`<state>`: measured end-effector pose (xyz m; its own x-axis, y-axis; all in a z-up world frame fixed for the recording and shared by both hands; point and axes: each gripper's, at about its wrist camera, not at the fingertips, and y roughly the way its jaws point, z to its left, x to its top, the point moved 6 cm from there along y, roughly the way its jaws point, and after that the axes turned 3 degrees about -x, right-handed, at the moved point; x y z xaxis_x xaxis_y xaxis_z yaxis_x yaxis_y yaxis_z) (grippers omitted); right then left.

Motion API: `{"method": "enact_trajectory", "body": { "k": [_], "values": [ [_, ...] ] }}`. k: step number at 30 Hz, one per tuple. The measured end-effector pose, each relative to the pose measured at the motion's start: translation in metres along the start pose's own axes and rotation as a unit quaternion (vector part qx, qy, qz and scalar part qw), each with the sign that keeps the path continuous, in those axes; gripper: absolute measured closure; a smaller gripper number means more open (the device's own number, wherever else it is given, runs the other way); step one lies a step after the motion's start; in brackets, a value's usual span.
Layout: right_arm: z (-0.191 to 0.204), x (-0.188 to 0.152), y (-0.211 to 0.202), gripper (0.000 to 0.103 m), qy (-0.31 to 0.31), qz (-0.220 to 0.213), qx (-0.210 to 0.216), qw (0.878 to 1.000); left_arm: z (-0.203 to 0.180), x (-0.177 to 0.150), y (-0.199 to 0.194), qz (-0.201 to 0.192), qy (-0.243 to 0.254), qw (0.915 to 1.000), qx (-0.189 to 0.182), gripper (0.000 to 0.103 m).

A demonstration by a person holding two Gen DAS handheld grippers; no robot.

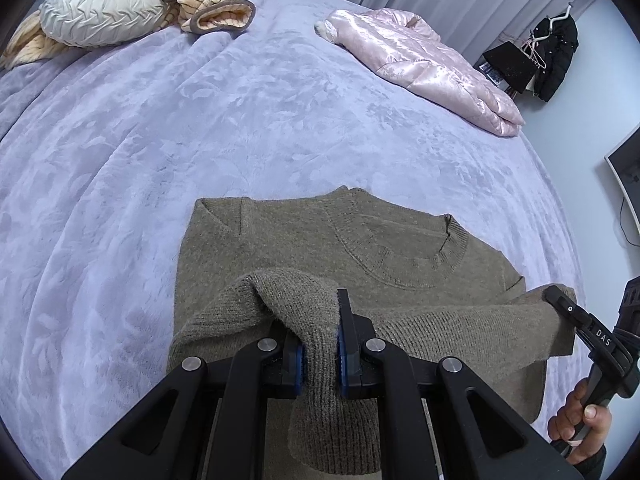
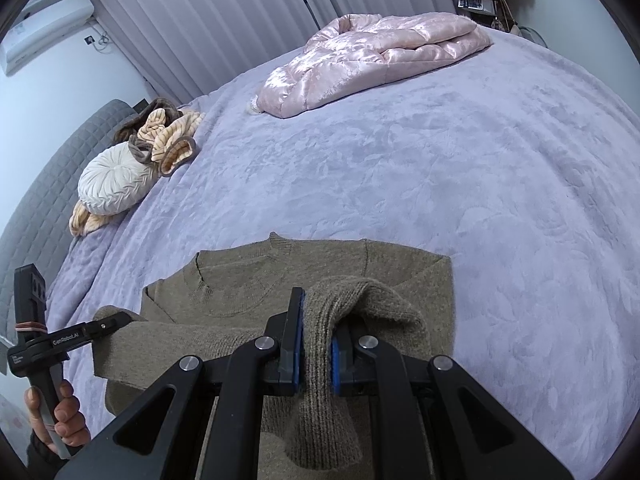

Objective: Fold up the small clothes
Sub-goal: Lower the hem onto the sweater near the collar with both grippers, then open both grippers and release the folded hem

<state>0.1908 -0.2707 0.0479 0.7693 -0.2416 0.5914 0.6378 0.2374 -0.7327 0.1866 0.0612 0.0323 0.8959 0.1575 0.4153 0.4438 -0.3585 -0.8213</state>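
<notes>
**Both grippers pinch the hem of a brown sweater on the bed**

An olive-brown knitted sweater [image 1: 304, 248] lies flat on a lilac plush bed cover [image 1: 200, 120], its ribbed round neckline pointing away from the person and its sleeves folded in across the body. The left gripper [image 1: 320, 354] has its black, blue-padded fingers [image 1: 347, 344] clenched on a bunched fold of the sweater's near edge; the knit rises in a hump above the pads and hangs down below them. The right gripper [image 2: 317, 354] grips another fold of the same edge in the same way, its fingers [image 2: 291, 340] closed on the cloth. Each gripper shows at the edge of the other's view, held by a hand [image 1: 580, 424] around its handle, with the lifted hem stretched between the two.

Far across the bed rest a folded shiny pink quilted jacket [image 1: 424, 64], a round pleated white cushion [image 1: 102, 6] and a crumpled peach-striped fleece garment [image 1: 208, 0] just beside the cushion. Pale vertical curtains [image 2: 208, 16] hang behind the bed.
</notes>
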Motion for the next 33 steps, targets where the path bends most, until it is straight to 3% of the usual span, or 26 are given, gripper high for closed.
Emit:
{"method": "enact_trajectory", "body": {
  "k": [18, 19, 21, 22, 23, 25, 28, 33],
  "values": [
    [-0.015, -0.003, 0.040, 0.092, 0.012, 0.040, -0.020, 0.999, 0.013, 0.005, 0.040, 0.041, -0.005, 0.9991, 0.008, 0.089],
    [-0.017, -0.003, 0.042, 0.091, 0.013, 0.043, -0.021, 0.999, 0.014, 0.004, 0.043, 0.047, -0.004, 0.9988, 0.010, 0.087],
    [-0.019, -0.004, 0.047, 0.089, 0.016, 0.053, -0.020, 0.998, 0.019, 0.002, 0.053, 0.066, -0.015, 0.9977, 0.010, 0.061],
    [-0.019, -0.005, 0.049, 0.088, 0.018, 0.055, -0.018, 0.998, 0.021, 0.001, 0.055, 0.067, -0.023, 0.9975, 0.003, 0.053],
    [-0.019, -0.005, 0.049, 0.083, 0.021, 0.058, -0.015, 0.998, 0.021, 0.000, 0.055, 0.065, -0.028, 0.9975, -0.005, 0.044],
    [-0.020, -0.005, 0.048, 0.074, 0.028, 0.057, -0.008, 0.998, 0.020, 0.000, 0.052, 0.058, -0.031, 0.9978, -0.012, 0.042],
    [-0.021, -0.004, 0.040, 0.041, 0.032, 0.047, -0.009, 0.998, 0.020, 0.000, 0.043, 0.052, -0.030, 0.9981, -0.014, 0.042],
    [-0.028, -0.003, 0.018, 0.038, 0.048, 0.028, -0.009, 0.998, 0.029, 0.000, 0.017, 0.040, -0.043, 0.9978, -0.032, 0.042]
  ]
}}
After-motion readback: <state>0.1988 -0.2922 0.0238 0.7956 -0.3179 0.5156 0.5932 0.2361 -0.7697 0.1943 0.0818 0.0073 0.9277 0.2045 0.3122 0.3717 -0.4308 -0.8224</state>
